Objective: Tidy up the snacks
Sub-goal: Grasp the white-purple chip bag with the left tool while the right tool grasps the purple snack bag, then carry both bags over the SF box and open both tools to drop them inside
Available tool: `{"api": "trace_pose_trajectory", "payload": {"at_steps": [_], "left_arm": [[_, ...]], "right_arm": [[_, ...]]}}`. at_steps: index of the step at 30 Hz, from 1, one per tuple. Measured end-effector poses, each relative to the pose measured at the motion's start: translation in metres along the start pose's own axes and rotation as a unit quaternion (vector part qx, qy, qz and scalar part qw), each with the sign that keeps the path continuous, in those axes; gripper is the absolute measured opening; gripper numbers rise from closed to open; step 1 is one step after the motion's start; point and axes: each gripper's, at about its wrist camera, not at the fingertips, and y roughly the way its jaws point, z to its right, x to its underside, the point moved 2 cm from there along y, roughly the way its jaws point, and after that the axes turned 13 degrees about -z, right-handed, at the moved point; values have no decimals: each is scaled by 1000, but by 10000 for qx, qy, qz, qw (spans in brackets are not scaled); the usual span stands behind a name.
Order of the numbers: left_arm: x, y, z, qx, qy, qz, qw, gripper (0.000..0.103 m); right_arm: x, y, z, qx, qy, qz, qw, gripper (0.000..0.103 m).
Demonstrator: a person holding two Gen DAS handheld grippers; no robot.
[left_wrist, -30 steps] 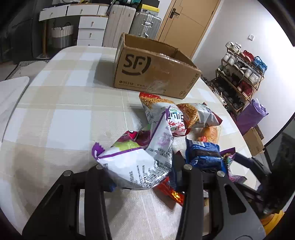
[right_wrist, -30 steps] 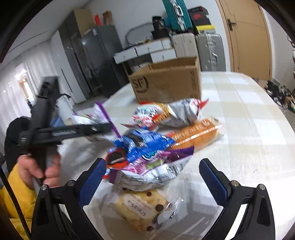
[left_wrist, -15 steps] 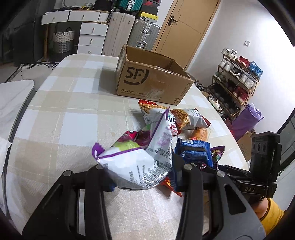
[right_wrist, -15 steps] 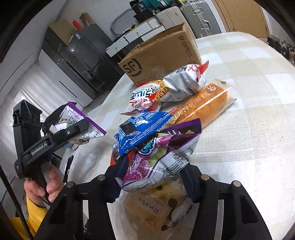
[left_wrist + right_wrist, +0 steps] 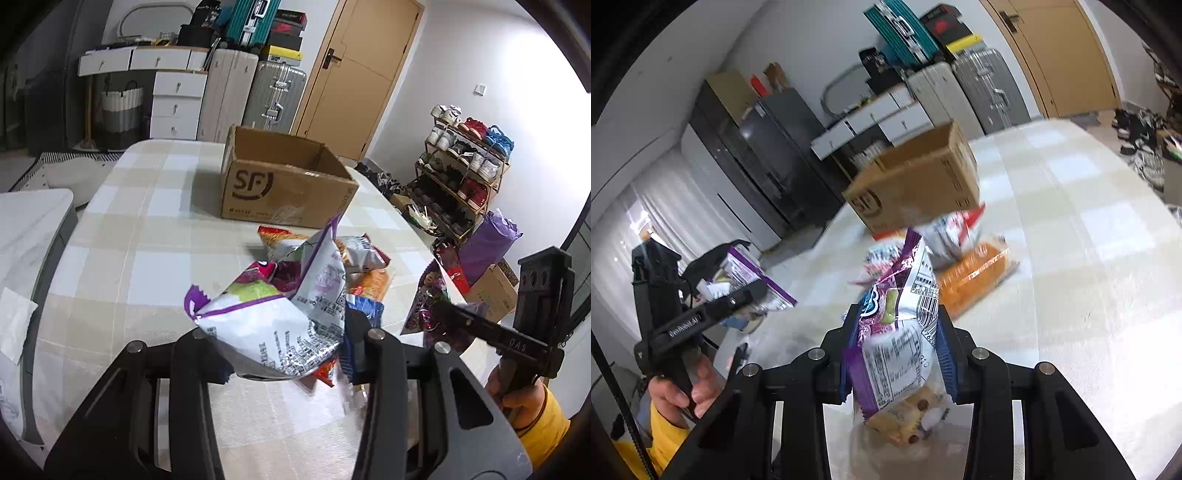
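My left gripper is shut on a purple-and-white snack bag and holds it above the table. My right gripper is shut on another purple-and-white snack bag, also lifted; it shows at the right of the left wrist view. An open SF cardboard box stands on the checked table beyond the pile. On the table lie a red-and-silver chip bag, an orange long packet, a blue packet and a chocolate-chip pastry.
Suitcases and white drawers stand behind the table. A shoe rack and a purple bag are at the right. A white tissue lies at the table's left edge.
My right gripper closed on the purple snack bag and lifted it off the pile. My left gripper rose with its bag and pulled back from the box.
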Motion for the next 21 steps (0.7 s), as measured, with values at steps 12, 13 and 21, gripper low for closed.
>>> {"api": "trace_pose_trajectory", "payload": {"at_steps": [12, 13, 21], "left_arm": [[9, -37, 28, -58, 194, 102, 9997, 39], [9, -39, 30, -60, 203, 120, 9997, 39], [13, -53, 43, -68, 286, 125, 9995, 39]], "right_arm": [[-3, -19, -12, -291, -234, 203, 9991, 36], [-4, -21, -14, -302, -273, 251, 9989, 36], [-7, -34, -20, -362, -296, 372, 9982, 36]]}}
